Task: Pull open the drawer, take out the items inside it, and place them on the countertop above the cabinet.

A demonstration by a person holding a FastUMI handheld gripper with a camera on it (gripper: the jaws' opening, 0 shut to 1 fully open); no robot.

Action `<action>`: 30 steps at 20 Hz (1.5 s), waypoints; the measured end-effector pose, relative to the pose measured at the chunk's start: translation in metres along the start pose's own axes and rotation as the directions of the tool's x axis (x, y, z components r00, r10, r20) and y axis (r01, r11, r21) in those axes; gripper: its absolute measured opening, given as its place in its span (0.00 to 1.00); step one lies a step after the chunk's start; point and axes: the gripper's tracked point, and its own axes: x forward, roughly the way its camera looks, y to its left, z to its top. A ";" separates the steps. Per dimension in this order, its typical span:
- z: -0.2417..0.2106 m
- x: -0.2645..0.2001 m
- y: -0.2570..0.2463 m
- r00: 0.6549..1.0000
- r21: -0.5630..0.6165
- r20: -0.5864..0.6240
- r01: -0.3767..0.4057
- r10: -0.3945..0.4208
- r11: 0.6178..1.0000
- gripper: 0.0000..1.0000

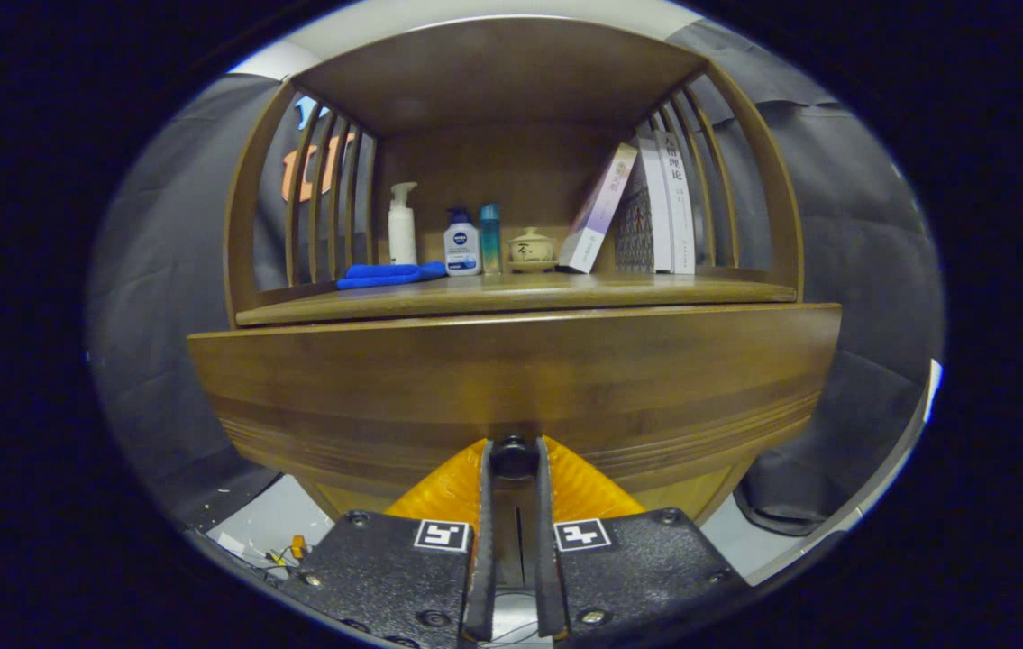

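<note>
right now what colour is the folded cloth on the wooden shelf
Blue; the folded cloth shows best in the gripper view, beside the white pump bottle.

dim, sharp, edges bowed by fisheye

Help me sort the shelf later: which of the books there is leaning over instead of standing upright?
The leftmost book, nearest the small lidded pot; it tilts against the others, which stand upright.

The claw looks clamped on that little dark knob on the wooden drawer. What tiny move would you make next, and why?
Probably a straight pull back. The claw has both fingers pressed on the knob of the drawer front, and nothing inside the drawer can be seen yet, so it has to slide out before anything goes up on the countertop.
</note>
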 end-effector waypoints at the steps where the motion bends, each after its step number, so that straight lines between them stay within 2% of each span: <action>1: -0.001 -0.003 0.000 1.000 0.005 -0.002 -0.002 0.002 1.000 0.21; 30: -0.041 -0.102 -0.003 0.999 -0.084 -0.022 -0.049 0.048 0.995 0.21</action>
